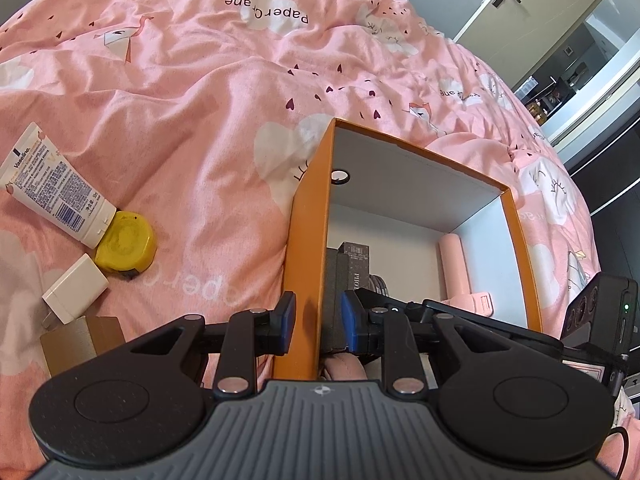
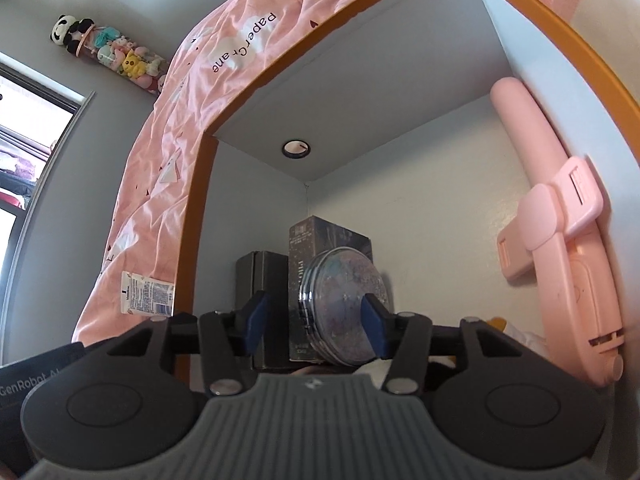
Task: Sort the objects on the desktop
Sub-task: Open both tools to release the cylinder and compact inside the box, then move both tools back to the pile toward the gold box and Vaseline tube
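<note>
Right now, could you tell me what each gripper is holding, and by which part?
The left gripper clamps the orange box by its near side wall; the right gripper is open and holds nothing.

Left gripper (image 1: 318, 322): black linkage arms, blue pads on fingertips (image 1: 289, 316), silver round pivot screws, two black round discs at near corners, grey ribbed housing with small white cross emblem at centre. Thin black cable at near right edge.

Right gripper (image 2: 316, 330): same build; black arms, dark blue pads on fingertips (image 2: 256, 320), silver pivot screws, round black discs, grey ribbed housing with cross emblem. Black block at near left bearing partial white lettering "GenRobot AI".
</note>
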